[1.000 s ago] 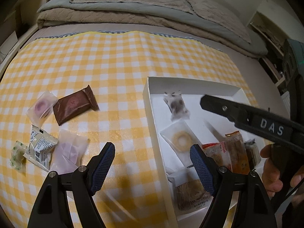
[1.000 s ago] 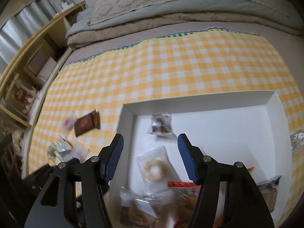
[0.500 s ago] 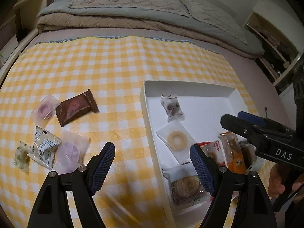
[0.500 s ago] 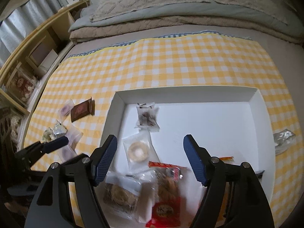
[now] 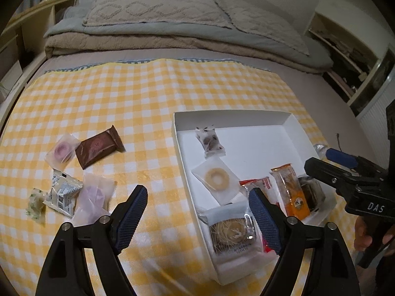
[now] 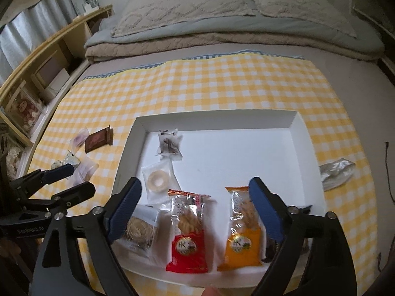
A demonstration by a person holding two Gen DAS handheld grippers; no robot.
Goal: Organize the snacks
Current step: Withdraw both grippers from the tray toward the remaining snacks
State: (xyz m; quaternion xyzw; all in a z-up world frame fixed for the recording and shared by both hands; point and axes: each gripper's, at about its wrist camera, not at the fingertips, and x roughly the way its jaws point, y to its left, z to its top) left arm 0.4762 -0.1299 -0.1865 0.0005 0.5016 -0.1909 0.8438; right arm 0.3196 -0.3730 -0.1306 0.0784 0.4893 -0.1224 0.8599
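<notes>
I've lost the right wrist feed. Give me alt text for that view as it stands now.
The right gripper, jaws open and just widened, holds nothing above a white tray on a yellow checked cloth. Near its tips lie a red packet, an orange packet and a round biscuit. The left gripper shows at left over loose snacks on the cloth.

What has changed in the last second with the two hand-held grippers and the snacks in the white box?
The right hand-held gripper has just been opening and has drawn back from the white box, with nothing between its jaws; the red packet and orange packet lie below it. The left hand-held gripper opened slightly, empty. The loose snacks on the checked cloth stayed put.
</notes>
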